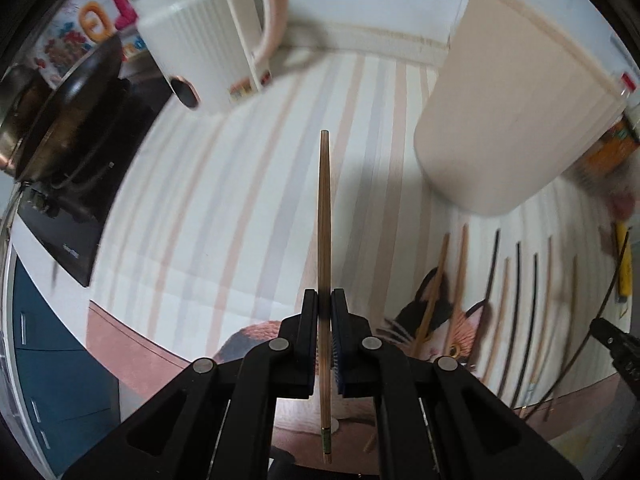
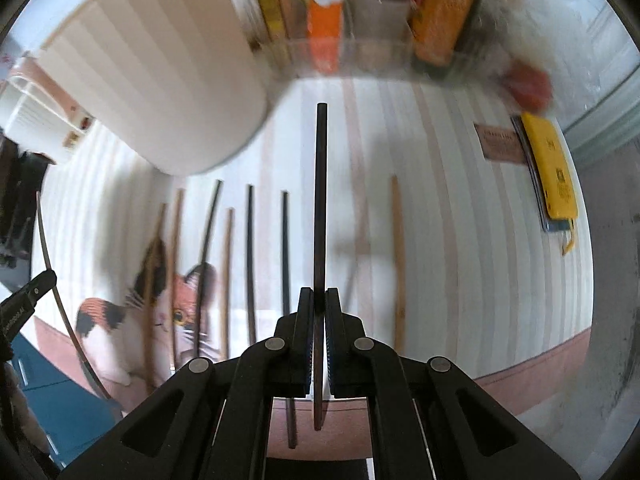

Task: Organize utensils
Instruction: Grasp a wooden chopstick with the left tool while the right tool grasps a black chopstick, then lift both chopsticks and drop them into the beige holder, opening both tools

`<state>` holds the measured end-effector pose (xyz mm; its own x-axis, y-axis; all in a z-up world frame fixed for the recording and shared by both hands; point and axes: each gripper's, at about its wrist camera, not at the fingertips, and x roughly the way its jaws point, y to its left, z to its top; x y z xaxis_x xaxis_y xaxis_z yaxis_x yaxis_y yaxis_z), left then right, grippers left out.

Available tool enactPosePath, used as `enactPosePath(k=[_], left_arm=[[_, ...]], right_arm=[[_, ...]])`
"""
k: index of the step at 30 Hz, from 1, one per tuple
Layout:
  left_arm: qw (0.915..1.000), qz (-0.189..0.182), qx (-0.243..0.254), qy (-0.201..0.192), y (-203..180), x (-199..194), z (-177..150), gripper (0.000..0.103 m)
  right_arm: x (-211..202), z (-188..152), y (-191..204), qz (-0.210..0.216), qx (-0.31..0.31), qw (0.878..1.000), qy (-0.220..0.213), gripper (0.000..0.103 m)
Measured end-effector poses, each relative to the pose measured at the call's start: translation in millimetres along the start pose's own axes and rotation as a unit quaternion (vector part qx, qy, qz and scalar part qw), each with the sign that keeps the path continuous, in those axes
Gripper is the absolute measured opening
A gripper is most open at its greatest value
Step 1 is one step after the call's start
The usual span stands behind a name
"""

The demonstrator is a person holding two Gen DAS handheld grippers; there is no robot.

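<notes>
My left gripper point(image 1: 324, 300) is shut on a light wooden chopstick point(image 1: 325, 216) that points forward above the striped mat. My right gripper point(image 2: 319, 298) is shut on a dark chopstick point(image 2: 320, 200), also pointing forward. Several more chopsticks, dark and wooden, lie side by side on the mat point(image 1: 516, 300), point(image 2: 250, 256). A lone wooden chopstick point(image 2: 397, 256) lies to the right of my right gripper. A beige ribbed holder cup point(image 1: 516, 112) stands ahead right of the left gripper; it is at upper left in the right wrist view point(image 2: 160, 72).
A white ribbed container with a pink handle point(image 1: 208, 40) stands at the back left, beside a black stove with a pan point(image 1: 68, 120). Boxes and a jar point(image 2: 380, 12) line the back. A yellow item point(image 2: 552, 168) lies at the right edge.
</notes>
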<state>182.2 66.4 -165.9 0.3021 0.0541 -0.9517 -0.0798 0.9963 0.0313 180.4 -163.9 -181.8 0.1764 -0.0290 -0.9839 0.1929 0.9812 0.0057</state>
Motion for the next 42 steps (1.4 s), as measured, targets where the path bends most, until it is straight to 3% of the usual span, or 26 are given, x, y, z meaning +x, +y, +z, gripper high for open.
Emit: enactPosePath(k=[7, 16, 22, 33, 42], left_arm=[[0.9989, -0.012, -0.009, -0.045, -4.0, -34.5, 13.9, 0.004], [0.9955, -0.030, -0.023, -0.087, -4.5, -67.4, 30.9, 0.004], [0.9875, -0.044, -0.023, -0.150, -11.8, -113.5, 52.8, 0.004], [0.9640, -0.090, -0.013, -0.250, -45.1, -198.0, 134.5, 0.004], [0.9528, -0.113, -0.027, -0.280, -70.6, -203.2, 205.9, 0.004]], right_arm=[[-14.9, 30.6, -24.6, 0.021, -0.011, 0.999, -0.049, 0.005], [-59.0, 40.7, -18.1, 0.049, -0.015, 0.994, -0.100, 0.005], [-104.6, 57.0, -10.0, 0.068, -0.027, 0.987, -0.144, 0.005], [-212.2, 118.3, 5.0, 0.104, -0.054, 0.968, -0.221, 0.005], [-241.9, 184.8, 17.8, 0.108, -0.053, 0.961, -0.250, 0.005]])
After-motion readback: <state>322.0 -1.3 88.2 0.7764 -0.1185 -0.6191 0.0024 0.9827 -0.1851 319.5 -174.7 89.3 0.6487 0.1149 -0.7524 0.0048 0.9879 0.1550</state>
